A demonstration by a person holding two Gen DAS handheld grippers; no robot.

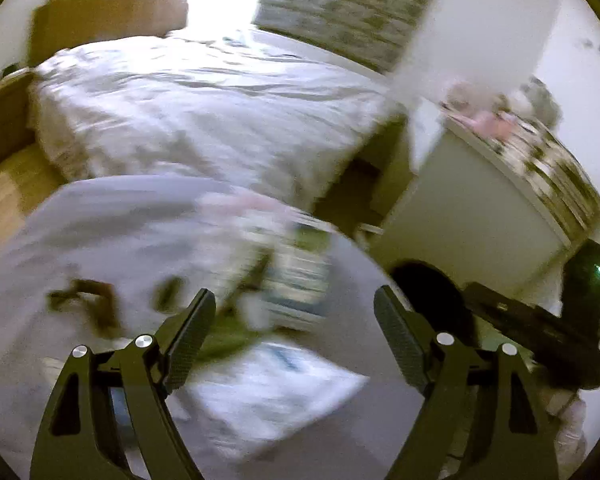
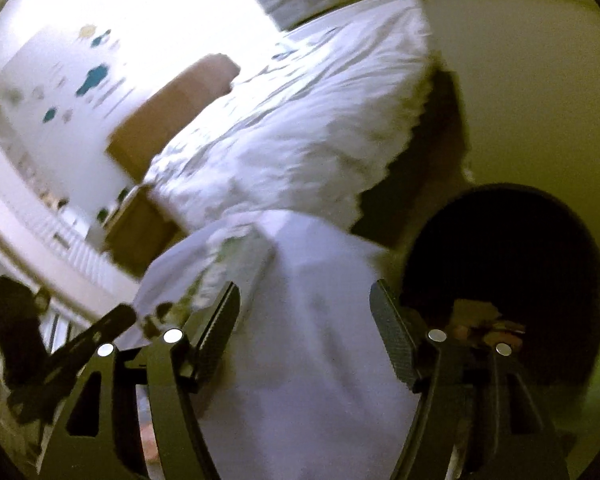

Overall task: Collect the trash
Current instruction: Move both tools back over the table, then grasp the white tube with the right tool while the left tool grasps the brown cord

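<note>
Both views are motion-blurred; fine detail on the table surface cannot be resolved.

Left gripper [image 1: 295,312]: jaws stand wide apart. Nothing lies between the pads and neither pad touches anything. The gripper hangs above a round grey table [image 1: 60,368]. On that table, in the left wrist view: a white sheet or wrapper [image 1: 276,392] below the jaws, a green-and-white blurred pile of packaging [image 1: 296,276] ahead of them, and dark brown scraps [image 1: 84,304] to the left. These items rest on the table, apart from the fingers.

Right gripper [image 2: 305,312]: jaws also spread wide, with only the pale table surface [image 2: 324,344] seen through the gap. No item is gripped or contacted. Just right of the right-hand finger sits a round black bin [image 2: 504,264]; crumpled brownish trash [image 2: 484,322] shows inside it, partly hidden behind the finger linkage.

Behind the table stands a bed with a white quilt [image 1: 204,112] and a brown headboard [image 1: 108,16]. A white cabinet [image 1: 480,216] stands to the right in the left wrist view.
</note>
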